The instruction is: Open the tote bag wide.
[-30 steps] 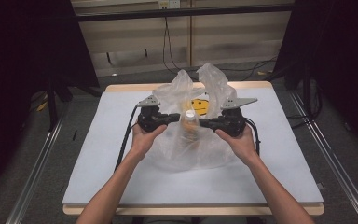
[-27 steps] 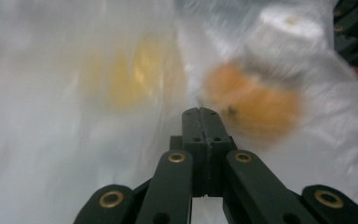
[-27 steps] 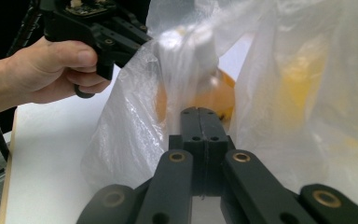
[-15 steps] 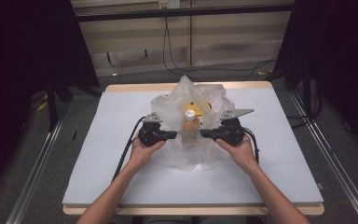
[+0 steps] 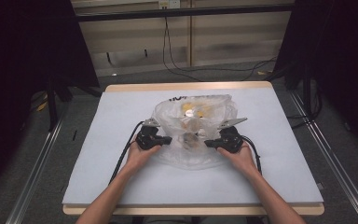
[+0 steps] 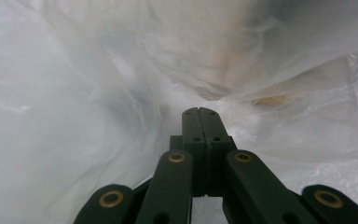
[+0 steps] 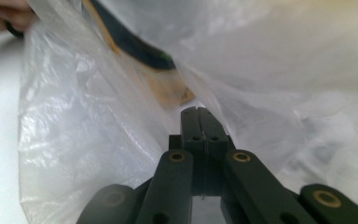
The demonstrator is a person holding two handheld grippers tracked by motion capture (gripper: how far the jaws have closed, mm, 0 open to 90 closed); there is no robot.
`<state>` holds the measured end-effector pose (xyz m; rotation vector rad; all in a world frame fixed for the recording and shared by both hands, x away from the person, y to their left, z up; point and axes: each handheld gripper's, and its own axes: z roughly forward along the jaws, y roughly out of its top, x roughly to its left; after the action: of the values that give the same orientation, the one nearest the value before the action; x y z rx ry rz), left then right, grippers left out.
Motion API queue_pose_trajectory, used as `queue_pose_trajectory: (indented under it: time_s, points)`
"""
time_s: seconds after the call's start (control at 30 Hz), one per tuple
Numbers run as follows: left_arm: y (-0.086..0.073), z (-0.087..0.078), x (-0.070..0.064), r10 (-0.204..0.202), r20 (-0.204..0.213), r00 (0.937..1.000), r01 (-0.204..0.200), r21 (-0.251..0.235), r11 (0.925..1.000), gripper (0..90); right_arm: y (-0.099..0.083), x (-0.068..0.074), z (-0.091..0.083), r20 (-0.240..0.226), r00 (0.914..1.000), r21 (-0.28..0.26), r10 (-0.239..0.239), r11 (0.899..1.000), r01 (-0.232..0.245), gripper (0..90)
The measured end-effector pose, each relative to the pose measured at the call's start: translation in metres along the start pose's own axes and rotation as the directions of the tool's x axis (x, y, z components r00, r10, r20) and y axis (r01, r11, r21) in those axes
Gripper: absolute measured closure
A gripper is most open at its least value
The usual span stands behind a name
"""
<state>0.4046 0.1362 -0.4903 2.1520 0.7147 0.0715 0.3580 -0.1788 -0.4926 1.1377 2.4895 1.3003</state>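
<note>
Clear whitish bag (image 5: 193, 135) with yellow items (image 5: 193, 110), black jaws.

The counter (image 5: 121, 186) is seen by the high view from above its near edge, facing forward and down, far enough off that its whole top and the floor beyond are taken in. The clear plastic bag (image 5: 193, 126) at the counter's middle is the landmark shared by all three views. The left gripper view is set just behind the left tongs (image 6: 199, 112), facing along them into the bag (image 6: 74, 93) from its left side, very close. The right gripper view is set likewise behind the right tongs (image 7: 196, 110), pressed close against the bag (image 7: 88, 140) from its right side.
</note>
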Motion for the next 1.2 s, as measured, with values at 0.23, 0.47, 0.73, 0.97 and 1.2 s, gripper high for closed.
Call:
queue_pose_trajectory:
  time_s: [0.23,0.47,0.73,0.97,1.2]
  points:
    - [0.006,-0.020,-0.016,0.041,0.021,0.9989,-0.040,-0.053,0.9978,90.0,0.004,0.007,-0.019,-0.026,0.9997,-0.112,0.002,0.994,-0.005,90.0]
    - [0.015,-0.059,-0.033,0.069,0.055,0.9961,-0.057,-0.196,0.9790,90.0,0.017,0.027,-0.062,-0.030,0.9988,-0.219,-0.039,0.975,0.031,90.0]
    - [0.029,-0.085,-0.047,0.099,0.068,0.9928,-0.074,-0.296,0.9524,90.0,0.032,0.039,-0.110,-0.012,0.9978,-0.315,-0.066,0.947,0.059,90.0]
    - [0.043,-0.102,-0.052,0.118,0.049,0.9918,-0.094,-0.351,0.9318,90.0,0.051,0.043,-0.131,0.004,0.9962,-0.361,-0.087,0.929,0.082,90.0]
    - [0.061,-0.113,-0.043,0.102,0.047,0.9937,-0.074,-0.407,0.9103,90.0,0.085,0.040,-0.141,0.003,0.9960,-0.382,-0.089,0.920,0.084,90.0]
